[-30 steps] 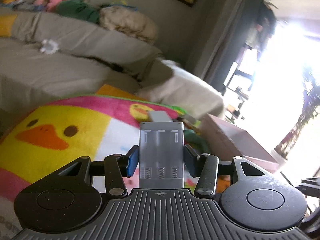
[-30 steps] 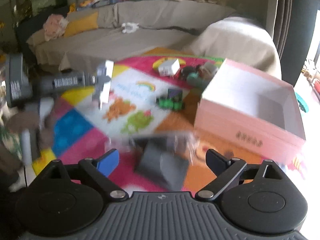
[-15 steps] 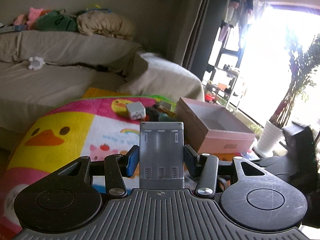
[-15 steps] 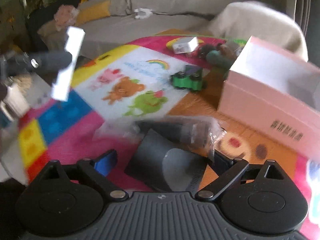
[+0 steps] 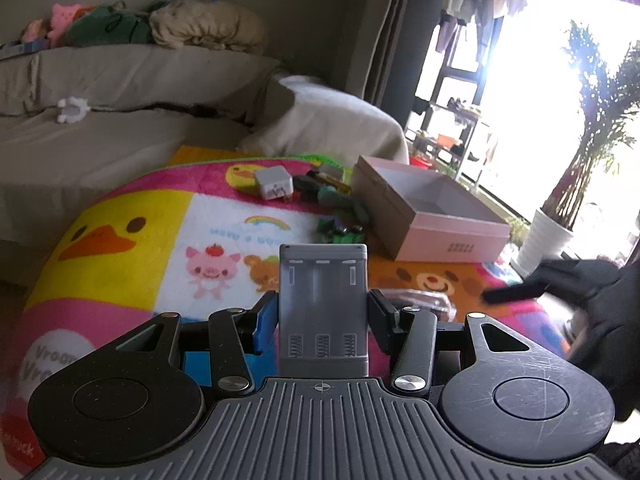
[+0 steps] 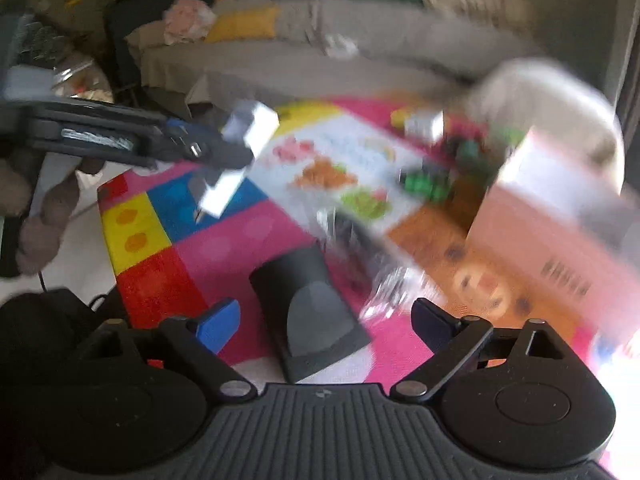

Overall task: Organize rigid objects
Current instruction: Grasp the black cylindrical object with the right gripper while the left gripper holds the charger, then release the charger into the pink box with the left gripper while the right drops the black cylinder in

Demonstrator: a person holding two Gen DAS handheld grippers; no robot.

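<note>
Battery holder point(image 5: 322, 304) clamped in left hand-held gripper point(image 5: 322, 316); right hand-held gripper point(image 6: 326, 320) closing, jaws wide, empty

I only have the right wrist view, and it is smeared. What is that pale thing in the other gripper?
Observer: A grey plastic three-slot battery tray, springs at its near end, clamped in the left gripper.
Operator: Anything inside the pink box?
Observer: The part of the pink cardboard box floor that shows is bare; its near wall hides the rest.
Operator: And beyond it?
Observer: A palm in a white ribbed pot by the bright window.
</note>
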